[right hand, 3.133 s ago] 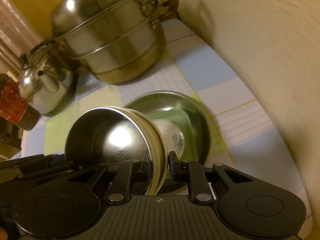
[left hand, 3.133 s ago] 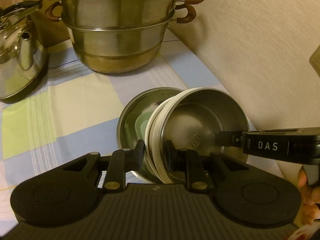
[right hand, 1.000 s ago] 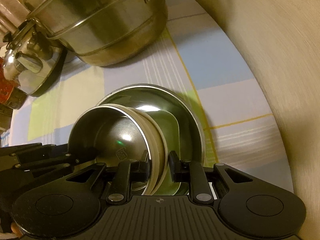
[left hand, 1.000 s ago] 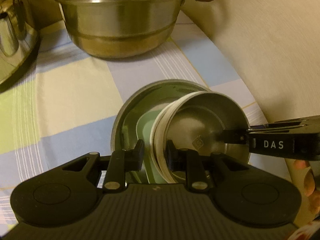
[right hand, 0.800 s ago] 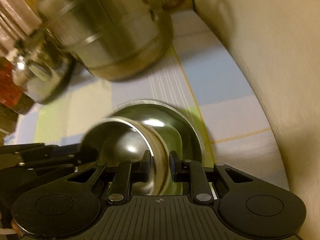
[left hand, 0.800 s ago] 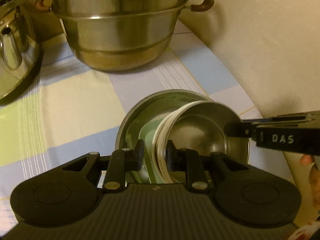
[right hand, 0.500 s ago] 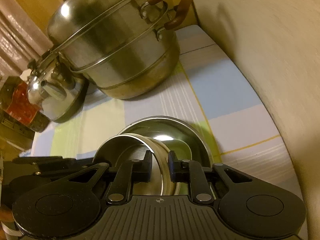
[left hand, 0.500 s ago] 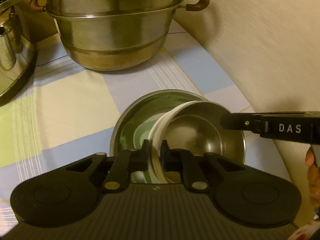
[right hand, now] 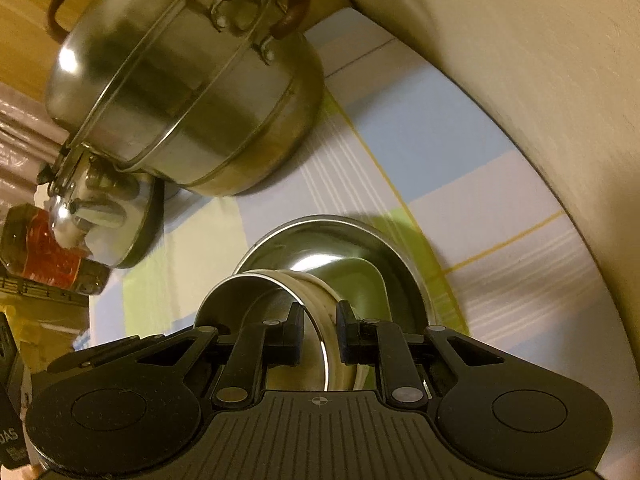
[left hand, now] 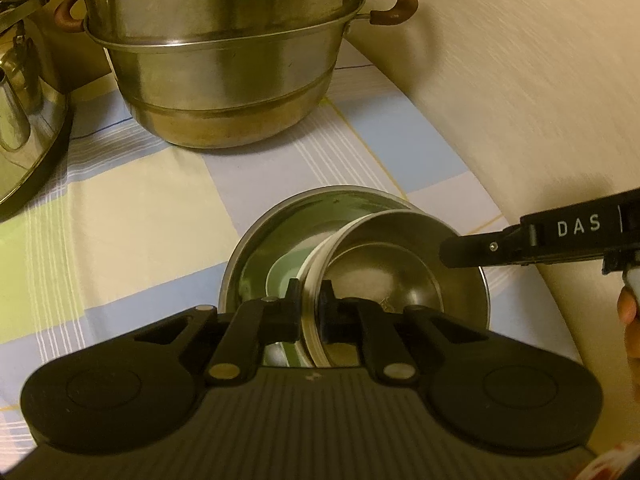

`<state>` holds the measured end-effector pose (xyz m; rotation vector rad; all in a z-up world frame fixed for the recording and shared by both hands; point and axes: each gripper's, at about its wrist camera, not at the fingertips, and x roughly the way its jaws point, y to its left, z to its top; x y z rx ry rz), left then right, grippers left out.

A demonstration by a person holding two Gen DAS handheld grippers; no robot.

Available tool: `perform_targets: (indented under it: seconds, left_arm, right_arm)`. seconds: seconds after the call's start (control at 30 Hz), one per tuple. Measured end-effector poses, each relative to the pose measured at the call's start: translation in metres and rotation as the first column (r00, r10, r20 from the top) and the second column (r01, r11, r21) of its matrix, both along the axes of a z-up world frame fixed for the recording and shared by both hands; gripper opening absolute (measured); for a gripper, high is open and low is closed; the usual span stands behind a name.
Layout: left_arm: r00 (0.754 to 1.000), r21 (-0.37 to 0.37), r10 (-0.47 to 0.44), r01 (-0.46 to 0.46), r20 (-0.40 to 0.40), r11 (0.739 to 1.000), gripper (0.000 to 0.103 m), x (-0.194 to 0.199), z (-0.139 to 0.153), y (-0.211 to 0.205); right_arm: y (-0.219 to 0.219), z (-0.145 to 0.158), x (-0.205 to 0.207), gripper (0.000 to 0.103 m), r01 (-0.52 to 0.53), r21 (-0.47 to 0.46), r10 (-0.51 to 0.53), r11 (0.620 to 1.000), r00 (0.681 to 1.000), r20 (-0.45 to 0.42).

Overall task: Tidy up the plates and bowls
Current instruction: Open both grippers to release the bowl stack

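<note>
A small steel bowl with a cream outer wall [left hand: 384, 268] [right hand: 320, 300] sits tilted inside a larger steel bowl [left hand: 280, 220] [right hand: 360, 236] that also holds a pale green plate [left hand: 282, 280]. My left gripper [left hand: 310, 300] is shut on the near rim of the small bowl. My right gripper [right hand: 318, 320] straddles the opposite rim, its fingers slightly apart from the wall. In the left wrist view the right gripper's finger [left hand: 480, 250] reaches the bowl's far rim.
A large stacked steel steamer pot [left hand: 224, 48] [right hand: 192, 92] stands behind the bowls on the checked tablecloth [left hand: 140, 200]. A steel kettle [left hand: 20, 128] [right hand: 96, 216] is at the left. A cream wall [left hand: 520, 80] runs along the right. A red package [right hand: 44, 244] lies far left.
Both grippers have lifted and tipped back, so the pot looms larger. The left gripper has closed tighter on the small bowl's rim; the bowl has settled lower in the large bowl.
</note>
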<state>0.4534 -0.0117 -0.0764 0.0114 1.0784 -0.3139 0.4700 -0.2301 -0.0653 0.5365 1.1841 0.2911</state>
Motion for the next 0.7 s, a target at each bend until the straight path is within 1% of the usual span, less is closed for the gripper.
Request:
perform_targets:
  seconds: [0.1, 0.3, 0.43, 0.6, 0.7]
  left_arm:
    - [1.0, 0.008, 0.004, -0.004, 0.001, 1.0, 0.007, 0.0, -0.001, -0.001]
    - [1.0, 0.027, 0.021, -0.02, -0.003, 0.999, 0.008, 0.0, -0.002, -0.004]
    - [0.999, 0.054, 0.034, -0.035, 0.016, 0.998, 0.011, -0.004, 0.001, -0.006]
    - [0.996, 0.065, 0.068, -0.072, 0.055, 0.995, 0.016, -0.013, 0.015, -0.007]
    - [0.992, 0.056, 0.093, -0.098, 0.084, 0.994, 0.019, -0.023, 0.028, -0.005]
  right_arm:
    - [0.006, 0.003, 0.0, 0.017, -0.025, -0.034, 0.025, 0.999, 1.0, 0.016]
    - [0.01, 0.004, 0.0, 0.017, -0.046, -0.059, 0.047, 0.997, 0.999, 0.019]
    - [0.013, 0.007, -0.002, 0.017, -0.065, -0.081, 0.067, 0.995, 0.997, 0.032]
    - [0.014, 0.017, -0.008, 0.017, -0.085, -0.112, 0.093, 0.99, 0.993, 0.071]
    - [0.011, 0.025, -0.016, 0.019, -0.094, -0.112, 0.106, 0.989, 0.989, 0.103]
